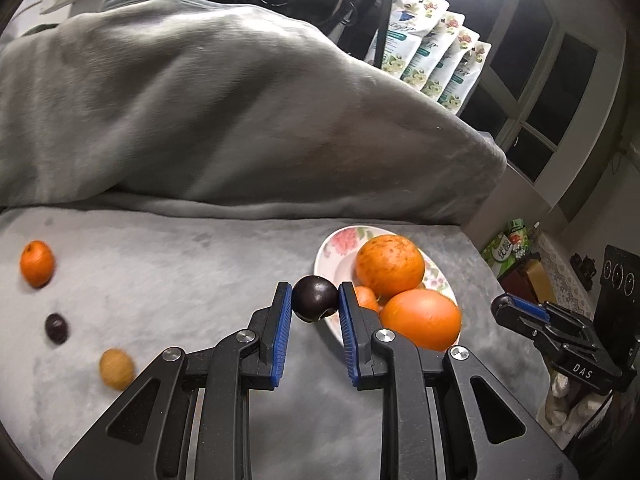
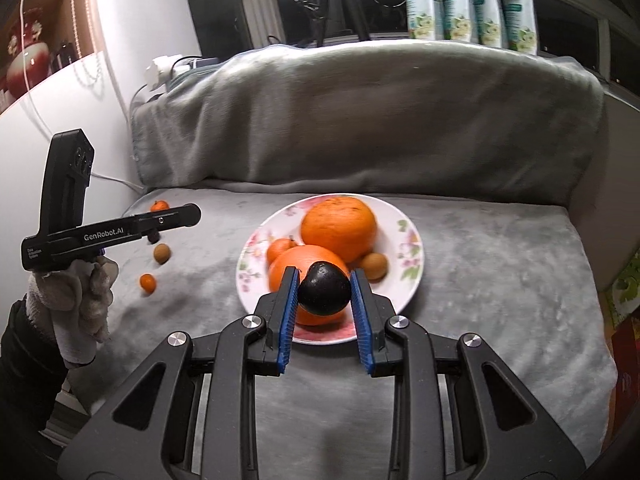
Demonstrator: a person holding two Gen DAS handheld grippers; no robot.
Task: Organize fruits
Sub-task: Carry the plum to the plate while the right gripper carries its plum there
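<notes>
My left gripper point(image 1: 315, 300) is shut on a dark plum point(image 1: 314, 298) just left of the floral plate point(image 1: 326, 258). The plate holds two big oranges point(image 1: 390, 266), point(image 1: 424, 318) and a small tangerine point(image 1: 366, 297). My right gripper point(image 2: 325, 288) is shut on another dark plum point(image 2: 324, 289) above the plate's point(image 2: 404, 236) near side, over an orange point(image 2: 298, 264). A second orange point(image 2: 339, 226), a tangerine point(image 2: 280, 249) and a brown longan point(image 2: 375, 265) lie on the plate. Loose on the grey blanket: a tangerine point(image 1: 37, 263), a dark plum point(image 1: 56, 328), a longan point(image 1: 116, 369).
A grey blanket-covered backrest point(image 1: 200, 112) rises behind the surface. The left gripper shows in the right wrist view point(image 2: 172, 218), with small fruits point(image 2: 147, 282), point(image 2: 162, 253) near it. Refill pouches point(image 2: 468, 0) and a tripod stand on the window sill. The right edge drops off to boxes point(image 1: 532, 276).
</notes>
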